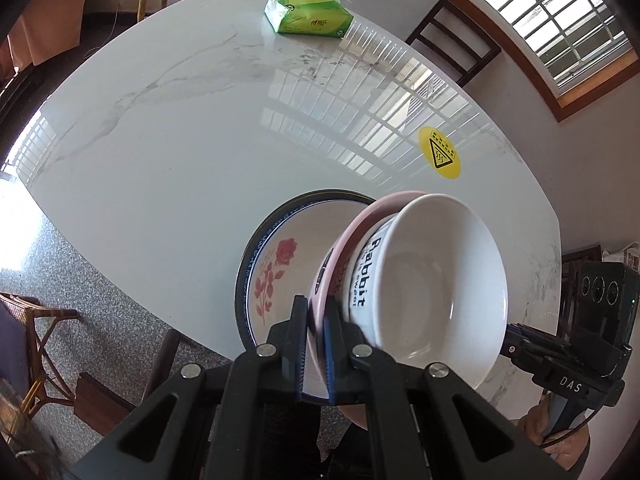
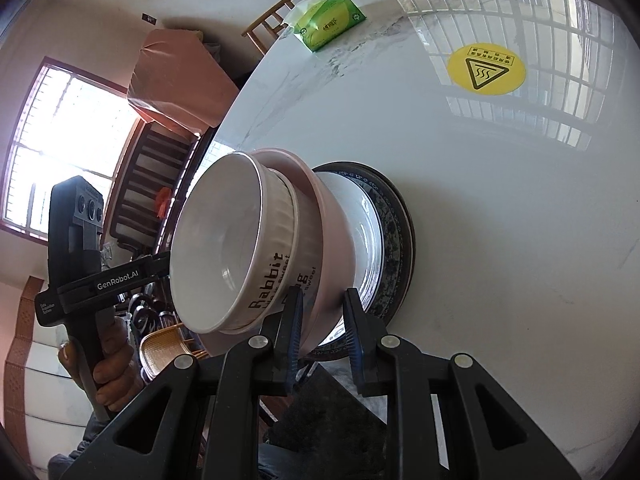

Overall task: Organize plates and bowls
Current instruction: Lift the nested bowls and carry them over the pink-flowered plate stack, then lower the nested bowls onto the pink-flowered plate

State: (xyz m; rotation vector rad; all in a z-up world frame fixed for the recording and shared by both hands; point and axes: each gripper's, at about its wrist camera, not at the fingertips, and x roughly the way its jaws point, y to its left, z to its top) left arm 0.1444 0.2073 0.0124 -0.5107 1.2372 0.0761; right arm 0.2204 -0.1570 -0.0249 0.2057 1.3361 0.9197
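Observation:
A white "Rabbit" bowl (image 1: 436, 292) sits nested inside a pink bowl (image 1: 352, 236). Both rest on a rose-patterned plate (image 1: 276, 276) stacked on a dark blue-rimmed plate (image 1: 320, 196) at the near edge of the white marble table (image 1: 180, 152). My left gripper (image 1: 316, 316) is shut on the pink bowl's rim. In the right wrist view the white bowl (image 2: 224, 240), the pink bowl (image 2: 332, 248) and the plates (image 2: 388, 240) show from the other side. My right gripper (image 2: 320, 304) straddles the pink bowl's rim with its fingers (image 2: 354, 316) spread and not pressing it.
A green tissue pack (image 1: 308, 12) lies at the far edge of the table, with a round yellow warning sticker (image 1: 439, 153) on the right. Wooden chairs (image 1: 456, 44) stand around the table. The other hand-held gripper (image 1: 568, 364) shows at the right.

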